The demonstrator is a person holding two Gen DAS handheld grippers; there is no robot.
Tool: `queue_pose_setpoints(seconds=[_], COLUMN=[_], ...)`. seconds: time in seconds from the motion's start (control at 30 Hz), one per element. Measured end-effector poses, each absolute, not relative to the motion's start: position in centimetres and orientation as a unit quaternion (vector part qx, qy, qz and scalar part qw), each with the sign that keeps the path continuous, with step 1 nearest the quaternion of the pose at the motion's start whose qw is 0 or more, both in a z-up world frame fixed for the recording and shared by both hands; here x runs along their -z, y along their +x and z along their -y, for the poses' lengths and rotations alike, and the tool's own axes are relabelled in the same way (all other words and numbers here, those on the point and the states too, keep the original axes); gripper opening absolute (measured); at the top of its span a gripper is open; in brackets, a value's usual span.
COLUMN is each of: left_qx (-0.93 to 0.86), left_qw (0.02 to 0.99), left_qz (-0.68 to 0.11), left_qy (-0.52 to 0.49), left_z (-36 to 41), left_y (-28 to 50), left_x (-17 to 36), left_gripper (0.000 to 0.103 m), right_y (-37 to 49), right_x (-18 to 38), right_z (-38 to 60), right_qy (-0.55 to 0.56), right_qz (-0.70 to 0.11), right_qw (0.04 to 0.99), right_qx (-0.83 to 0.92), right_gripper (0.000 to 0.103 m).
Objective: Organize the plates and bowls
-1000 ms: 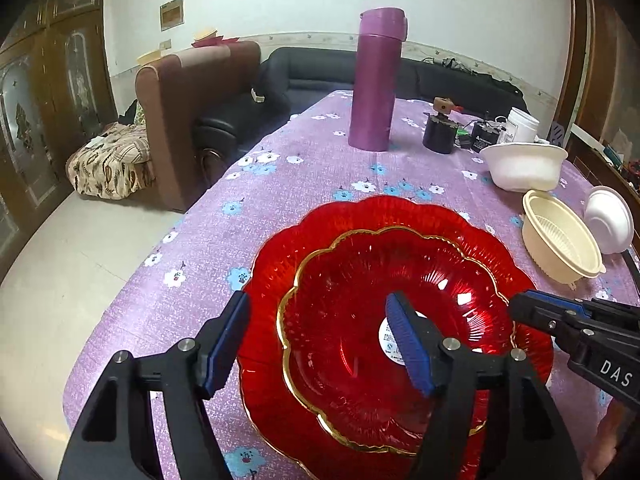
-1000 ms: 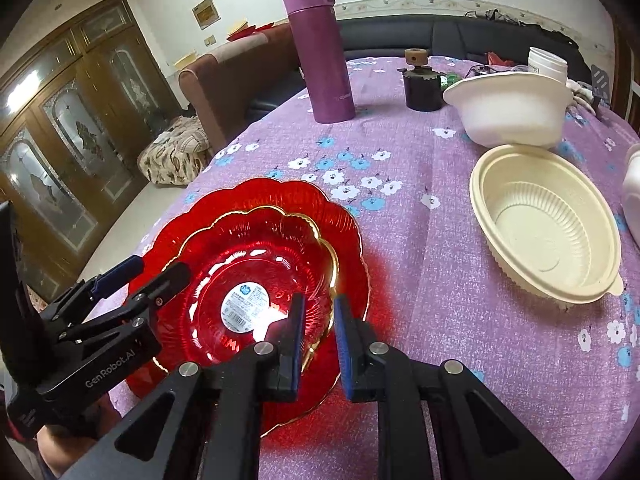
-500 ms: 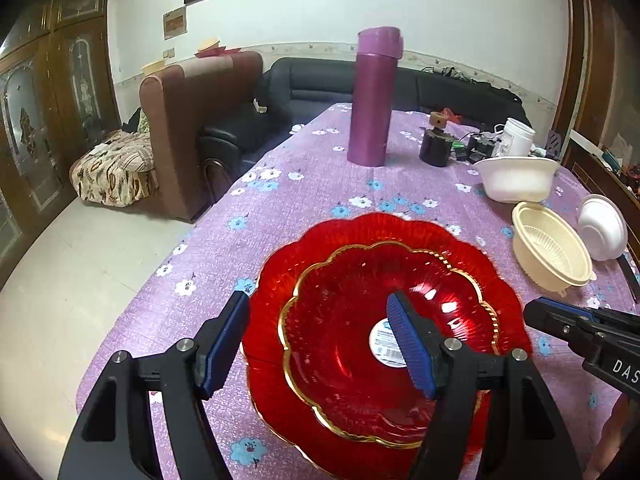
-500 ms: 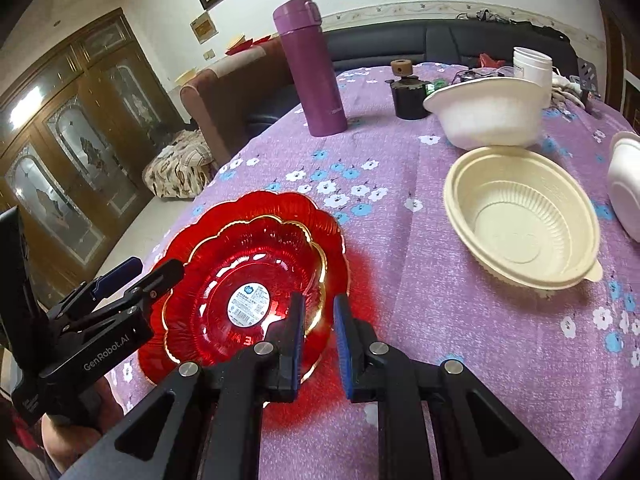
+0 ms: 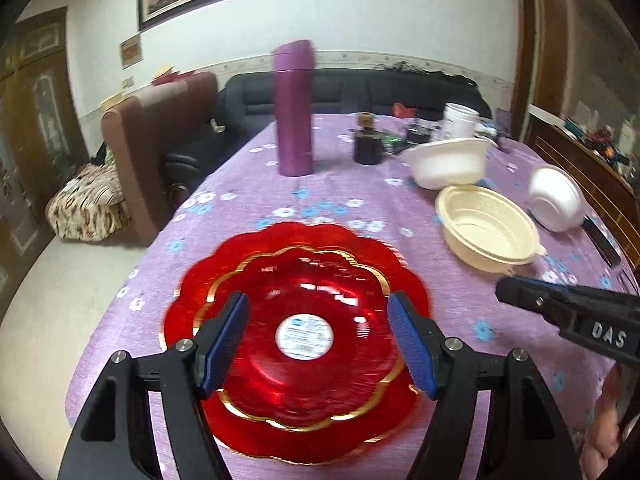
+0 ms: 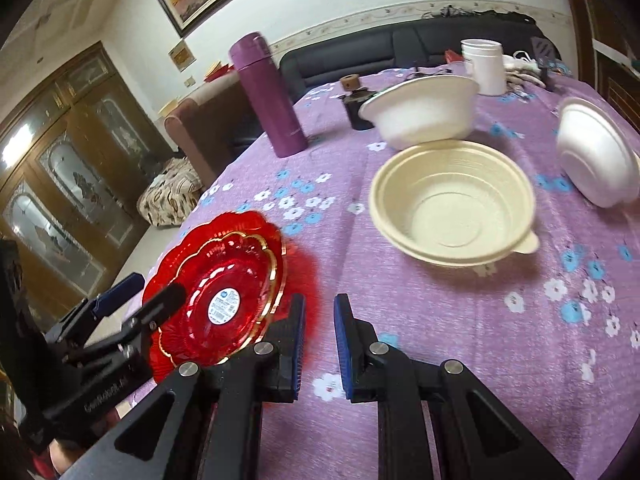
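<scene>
A small red gold-rimmed plate (image 5: 304,344) lies stacked in a larger red plate (image 5: 296,248) on the purple flowered tablecloth; the stack also shows in the right wrist view (image 6: 224,292). My left gripper (image 5: 320,340) is open and empty above the plates. My right gripper (image 6: 320,336) is slightly open and empty, over bare cloth right of the plates. A cream bowl (image 6: 452,200), an upright white bowl (image 6: 424,112) and a tipped white bowl (image 6: 596,152) sit further right.
A purple flask (image 5: 294,108), a dark jar (image 5: 368,144) and a white cup (image 5: 460,120) stand at the back. A brown armchair (image 5: 152,140) and black sofa (image 5: 360,88) border the table. The table's left edge (image 5: 132,264) drops to the floor.
Both grippers have pulled back and risen from the red plates. The right gripper has swung right toward the bowls and its jaws have opened a little.
</scene>
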State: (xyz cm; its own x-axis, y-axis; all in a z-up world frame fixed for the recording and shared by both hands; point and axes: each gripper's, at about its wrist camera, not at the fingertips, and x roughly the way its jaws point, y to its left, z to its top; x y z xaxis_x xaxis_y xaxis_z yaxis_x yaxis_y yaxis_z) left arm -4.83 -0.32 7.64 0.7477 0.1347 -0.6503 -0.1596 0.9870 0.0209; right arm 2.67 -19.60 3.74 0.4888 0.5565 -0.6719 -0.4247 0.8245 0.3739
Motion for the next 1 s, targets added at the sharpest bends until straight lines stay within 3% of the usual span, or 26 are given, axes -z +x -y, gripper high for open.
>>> queue_pose_setpoints(seconds=[0.3,0.67,0.87,1.0], left_qx=[-0.002,0.069,0.064,0.06], left_qw=[0.93,0.913,0.912,0.911], left_qz=[-0.367,-0.395,-0.398,-0.401], left_qy=[0.031,0.078,0.071,0.071], left_z=[7.9,13.9,13.4,13.0], left_y=[-4.1,-3.8,-3.8,-3.5], left_x=[-6.5,-4.0,-4.0,-3.9], left_gripper=[0.071,0.071,0.071,0.071], right_y=[3.6,9.9,15.8,15.3], right_x=[-4.3,-9.2,-7.3,-3.9], right_z=[26.1,39.8,42.8,40.9], right_qy=[0.136,0.219,0.239,0.236], right_qz=[-0.41,-0.345,-0.358,-0.43], right_qw=[0.867,0.906,0.899,0.857], right_qx=[-0.25,-0.107,-0.078,-0.156], right_gripper=[0.016,0.016,0.016,0.017])
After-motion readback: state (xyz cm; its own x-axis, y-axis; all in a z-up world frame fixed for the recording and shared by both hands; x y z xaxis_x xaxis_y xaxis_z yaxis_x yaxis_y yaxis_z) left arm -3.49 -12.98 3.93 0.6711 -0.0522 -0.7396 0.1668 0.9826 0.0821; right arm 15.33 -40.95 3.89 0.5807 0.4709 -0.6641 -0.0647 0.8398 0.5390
